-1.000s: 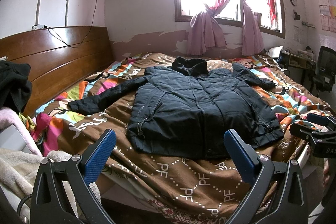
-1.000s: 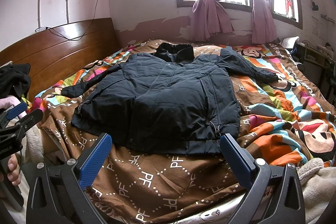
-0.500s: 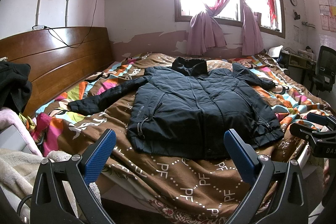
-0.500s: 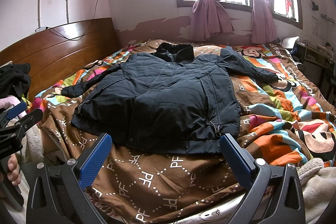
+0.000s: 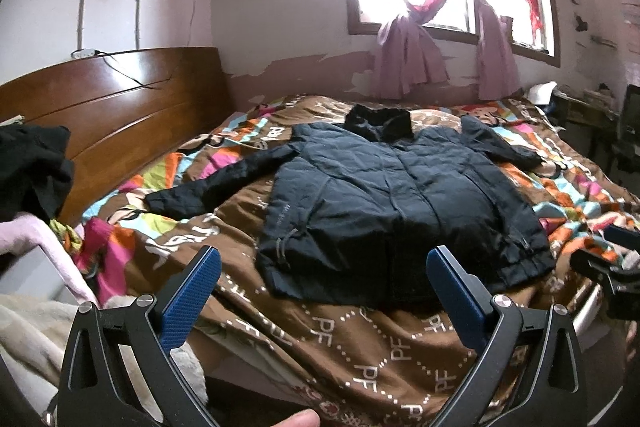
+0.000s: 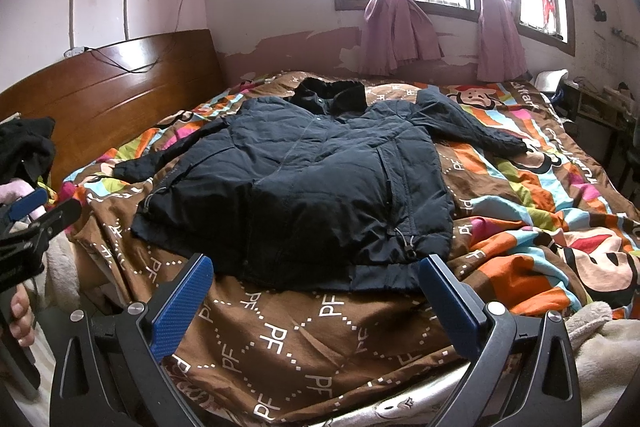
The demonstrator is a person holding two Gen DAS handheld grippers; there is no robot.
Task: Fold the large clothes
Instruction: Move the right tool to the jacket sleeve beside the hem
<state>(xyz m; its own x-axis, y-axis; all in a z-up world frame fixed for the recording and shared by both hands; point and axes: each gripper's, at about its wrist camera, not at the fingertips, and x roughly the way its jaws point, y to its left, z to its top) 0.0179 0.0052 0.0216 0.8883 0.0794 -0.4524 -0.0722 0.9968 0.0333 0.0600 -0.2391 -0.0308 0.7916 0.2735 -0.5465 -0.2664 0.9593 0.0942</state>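
Note:
A large black padded jacket (image 5: pixel 392 203) lies flat and face up on the bed, collar toward the window, both sleeves spread out to the sides. It also shows in the right wrist view (image 6: pixel 304 187). My left gripper (image 5: pixel 324 275) is open and empty, held just short of the jacket's hem. My right gripper (image 6: pixel 316 279) is open and empty, also just in front of the hem. Each gripper shows at the edge of the other's view.
The bed has a brown and multicoloured quilt (image 5: pixel 360 347) and a wooden headboard (image 5: pixel 120 115) on the left. Dark clothes (image 5: pixel 32 171) are piled at the far left. A window with pink curtains (image 5: pixel 412 27) is behind. A desk (image 5: pixel 592 111) stands at the right.
Both grippers have shifted slightly forward toward the jacket's hem. The jacket has not moved.

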